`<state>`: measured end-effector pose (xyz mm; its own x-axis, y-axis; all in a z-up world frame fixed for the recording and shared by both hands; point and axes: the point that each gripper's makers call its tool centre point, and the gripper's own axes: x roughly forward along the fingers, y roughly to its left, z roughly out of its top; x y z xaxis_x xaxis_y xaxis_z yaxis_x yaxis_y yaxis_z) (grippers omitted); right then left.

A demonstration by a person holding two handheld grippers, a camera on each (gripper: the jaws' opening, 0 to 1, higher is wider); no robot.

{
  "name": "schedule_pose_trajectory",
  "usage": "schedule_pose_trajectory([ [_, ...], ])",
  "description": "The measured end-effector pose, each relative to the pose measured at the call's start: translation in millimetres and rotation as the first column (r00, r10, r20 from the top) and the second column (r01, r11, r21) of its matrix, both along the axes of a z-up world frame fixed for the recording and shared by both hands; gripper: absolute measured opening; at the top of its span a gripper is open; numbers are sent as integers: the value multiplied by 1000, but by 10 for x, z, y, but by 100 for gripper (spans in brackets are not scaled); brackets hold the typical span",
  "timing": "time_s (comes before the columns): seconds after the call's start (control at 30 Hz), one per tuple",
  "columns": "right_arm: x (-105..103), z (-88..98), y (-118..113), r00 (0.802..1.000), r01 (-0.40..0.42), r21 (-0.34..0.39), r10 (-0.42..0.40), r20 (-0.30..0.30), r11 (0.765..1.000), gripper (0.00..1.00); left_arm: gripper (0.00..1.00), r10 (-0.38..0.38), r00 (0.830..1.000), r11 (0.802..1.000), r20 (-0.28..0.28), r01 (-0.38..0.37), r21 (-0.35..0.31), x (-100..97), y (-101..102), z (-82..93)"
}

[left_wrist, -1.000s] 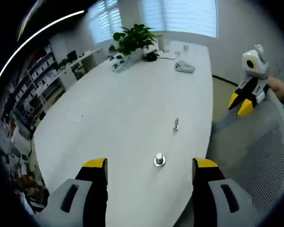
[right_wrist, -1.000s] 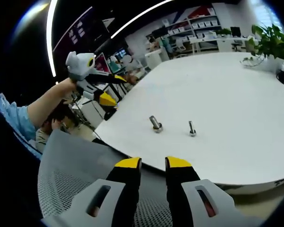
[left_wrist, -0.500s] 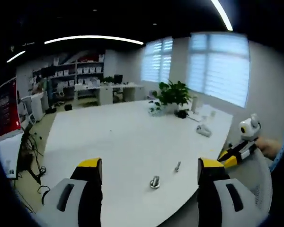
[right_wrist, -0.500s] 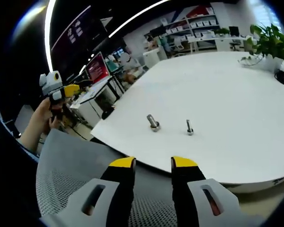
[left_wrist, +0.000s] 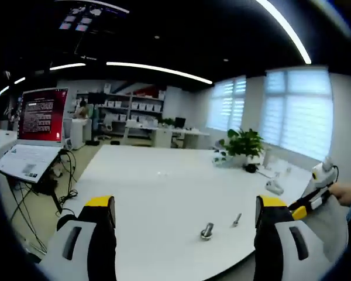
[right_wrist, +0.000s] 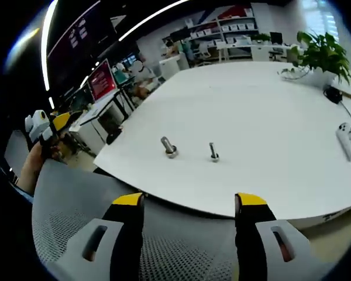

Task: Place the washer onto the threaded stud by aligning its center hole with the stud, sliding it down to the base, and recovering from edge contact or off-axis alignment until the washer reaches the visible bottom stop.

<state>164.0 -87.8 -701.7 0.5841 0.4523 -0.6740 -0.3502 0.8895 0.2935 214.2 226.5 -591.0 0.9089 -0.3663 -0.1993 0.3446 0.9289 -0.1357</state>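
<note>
Status: the task reads as not yet begun. 2 small metal parts stand on the white table (right_wrist: 263,117), and neither is held.

In the right gripper view, the wider-based stud (right_wrist: 168,147) stands just left of centre, and a slimmer bolt-like piece (right_wrist: 213,152) stands near it to the right, the 2 apart. In the left gripper view the same pair sits in the lower centre of the frame: the stud (left_wrist: 207,230) and, up and to its right, the slimmer piece (left_wrist: 237,219). Whether a washer already rests at the stud's base cannot be told at this size (the parts are too small and blurred). Picking up, aligning and sliding down all appear to remain.

Left hand-held gripper (left_wrist: 185,211): jaws spread wide with nothing between them, raised above and back from the table's near edge and looking across the room. It is also seen at the left edge of the right gripper view (right_wrist: 47,126), gripped by a hand (right_wrist: 35,167).

Right hand-held gripper (right_wrist: 188,205): jaws spread wide and empty, held off the table over the grey mesh back of a chair (right_wrist: 76,199), pointing toward the 2 parts. It is also seen at the right edge of the left gripper view (left_wrist: 316,190).

Both appear well apart from the parts, so an approach is judged to come first.
</note>
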Motion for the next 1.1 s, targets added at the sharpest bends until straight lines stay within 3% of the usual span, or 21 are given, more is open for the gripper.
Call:
schedule_pose_trajectory([
  [0.13,18,-20,-68,999,32,-31,-32,-1,999,82,99,-10,1000,1000,-20,10,16,42,-48,-54],
  [0.2,32,-26,-98,999,47,-41,-47,1,998,83,99,6,999,999,-45,-3,51,52,-25,-155],
  [0.23,32,-23,-103,999,54,-41,-54,3,998,84,99,9,998,999,-55,-7,38,31,-27,-166],
  [0.33,15,-32,-114,998,64,-46,-64,-1,997,86,97,27,999,999,-34,-26,34,8,31,-152],
  [0.4,23,-34,-110,998,60,-49,-60,-4,997,86,98,56,998,998,-42,-54,33,0,112,-276],
  [0.43,28,-39,-112,998,60,-53,-60,-4,997,86,97,77,985,997,-157,-73,33,-82,170,-480],
  [0.47,19,-44,-113,998,61,-60,-62,-9,996,87,94,71,985,997,-160,-70,16,-92,180,-509],
  [0.53,7,-40,-100,998,61,-57,-61,-6,997,87,88,92,987,991,-135,-103,-82,-57,226,-411],
  [0.57,10,-40,-103,998,62,-58,-62,-6,996,87,89,104,988,988,-114,-115,-98,-45,249,-368],
  [0.67,27,-43,-107,998,58,-67,-58,-3,996,88,93,115,985,990,-126,-125,-67,-39,273,-407],
  [0.83,69,15,-147,993,113,-38,-111,35,993,85,90,107,985,992,-132,-114,-52,-47,261,-423],
  [1.1,37,21,-59,997,78,-9,-77,25,997,81,86,114,985,991,-130,-122,-54,-46,281,-413],
])
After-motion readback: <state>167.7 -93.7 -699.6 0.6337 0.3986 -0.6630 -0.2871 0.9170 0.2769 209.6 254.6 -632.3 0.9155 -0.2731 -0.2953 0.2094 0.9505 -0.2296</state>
